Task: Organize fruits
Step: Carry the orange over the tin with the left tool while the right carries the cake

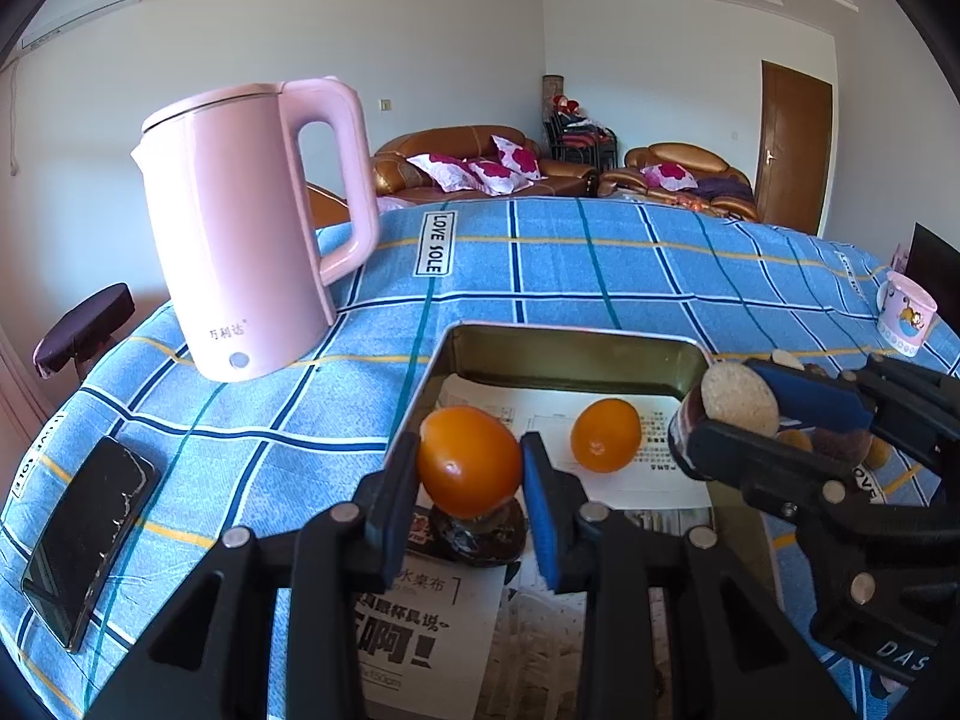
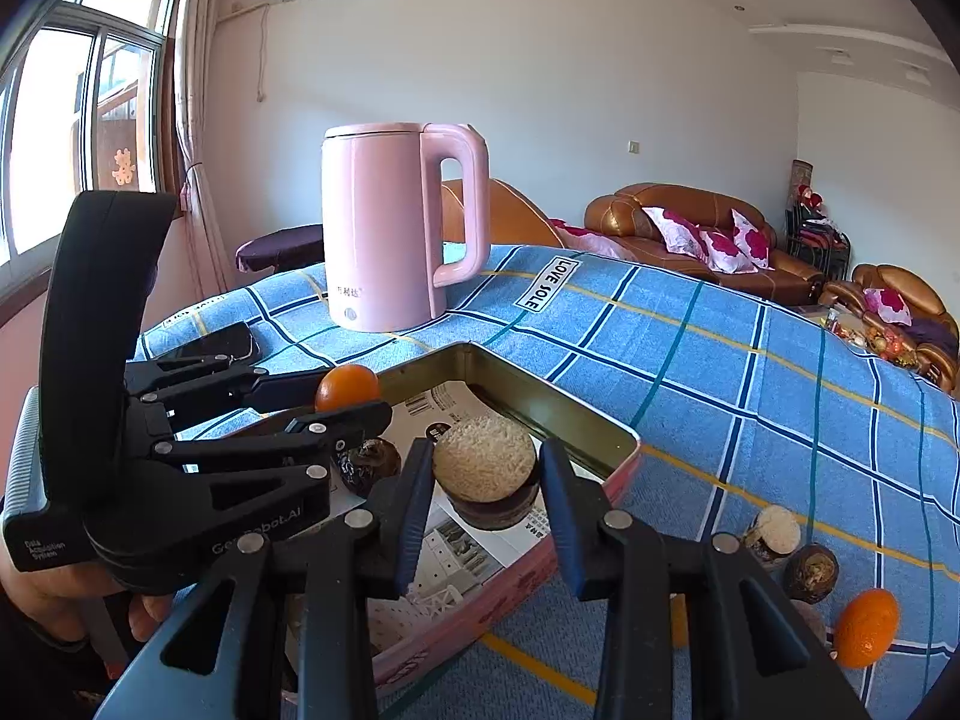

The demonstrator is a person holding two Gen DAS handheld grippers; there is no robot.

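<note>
Holding an orange (image 1: pixel 469 461) over the tin (image 1: pixel 576 341), the left tongs (image 1: pixel 469 468) pinch it. The right tongs (image 2: pixel 486 471) maybe pinch a brown fruit (image 2: pixel 485 468) at 3 o'clock. Bumping together could drop both.

Kettle (image 1: pixel 252 228) behind tin (image 1: pixel 576 342) — phone (image 1: pixel 90 540) left

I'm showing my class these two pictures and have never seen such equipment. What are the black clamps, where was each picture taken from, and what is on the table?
The black clamps are two hand-held grippers; a person squeezes one in each hand. Each carries a camera looking along its fingers, so each picture is one gripper's view. The left gripper holds an orange fruit. The right gripper holds a brown fruit with a pale cut top. Both hang over an open tin box lined with printed paper, where another orange lies. A pink kettle, phone and cup stand on the blue checked cloth.
</note>
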